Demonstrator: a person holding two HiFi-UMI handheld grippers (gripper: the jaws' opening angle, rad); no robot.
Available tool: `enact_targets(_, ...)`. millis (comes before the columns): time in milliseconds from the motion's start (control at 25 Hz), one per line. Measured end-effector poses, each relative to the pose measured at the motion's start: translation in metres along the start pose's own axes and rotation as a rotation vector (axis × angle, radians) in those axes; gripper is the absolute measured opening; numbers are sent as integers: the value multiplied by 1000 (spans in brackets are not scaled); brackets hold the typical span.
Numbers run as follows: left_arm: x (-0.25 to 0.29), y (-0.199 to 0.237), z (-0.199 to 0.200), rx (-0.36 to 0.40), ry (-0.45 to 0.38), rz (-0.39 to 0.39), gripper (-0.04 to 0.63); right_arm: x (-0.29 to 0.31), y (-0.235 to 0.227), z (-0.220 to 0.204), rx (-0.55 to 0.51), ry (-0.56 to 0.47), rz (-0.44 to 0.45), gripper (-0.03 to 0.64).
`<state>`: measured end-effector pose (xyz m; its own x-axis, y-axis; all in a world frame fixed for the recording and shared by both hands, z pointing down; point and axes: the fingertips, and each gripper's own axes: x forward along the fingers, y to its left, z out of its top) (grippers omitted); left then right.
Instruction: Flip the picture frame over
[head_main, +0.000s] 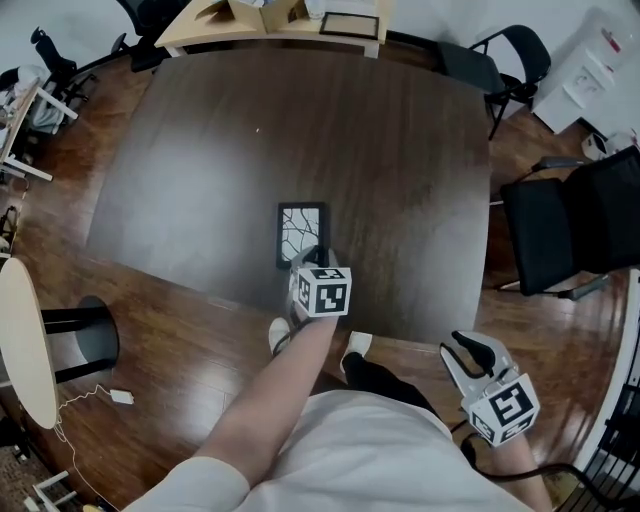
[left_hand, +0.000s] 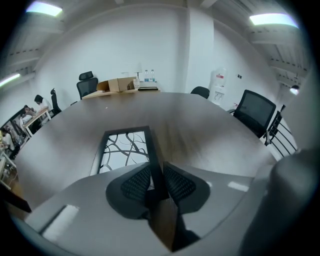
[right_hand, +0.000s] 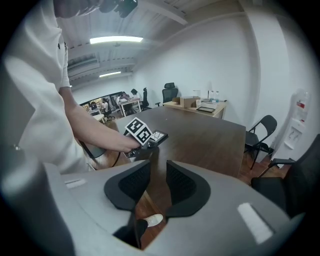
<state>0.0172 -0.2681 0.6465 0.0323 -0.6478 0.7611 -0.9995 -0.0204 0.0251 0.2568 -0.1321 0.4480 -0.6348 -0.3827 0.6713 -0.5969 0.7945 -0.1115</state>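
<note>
The picture frame (head_main: 300, 232), black-rimmed with a branch pattern facing up, lies flat on the dark table (head_main: 200, 150) near its front edge. My left gripper (head_main: 310, 258) is at the frame's near right corner. In the left gripper view the frame's (left_hand: 125, 147) right bar runs between the jaws, and the left gripper (left_hand: 156, 182) is shut on it, pads against both sides. My right gripper (head_main: 465, 345) hangs off the table's front right corner, above the floor. It is open (right_hand: 158, 185) with nothing between its pads. The right gripper view also shows the frame (right_hand: 159, 136).
Black chairs stand at the right (head_main: 565, 235) and back right (head_main: 510, 55). A light wooden table (head_main: 270, 30) with boxes is behind the dark table. A round white tabletop (head_main: 25, 340) is at the left. The person's shoes (head_main: 358, 343) are under the table's front edge.
</note>
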Motion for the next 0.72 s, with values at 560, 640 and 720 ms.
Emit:
enact_targets(560, -33, -7, 19, -137, -87, -176, 61, 12, -6, 3, -12, -27, 13, 101)
enact_targets(640, -45, -15, 27, -199, -116, -274, 61, 16, 0, 9, -20, -30, 16, 101)
enact_targets(720, -55, -21, 37, -286, -141, -390, 61, 21, 7, 18, -27, -32, 12, 101)
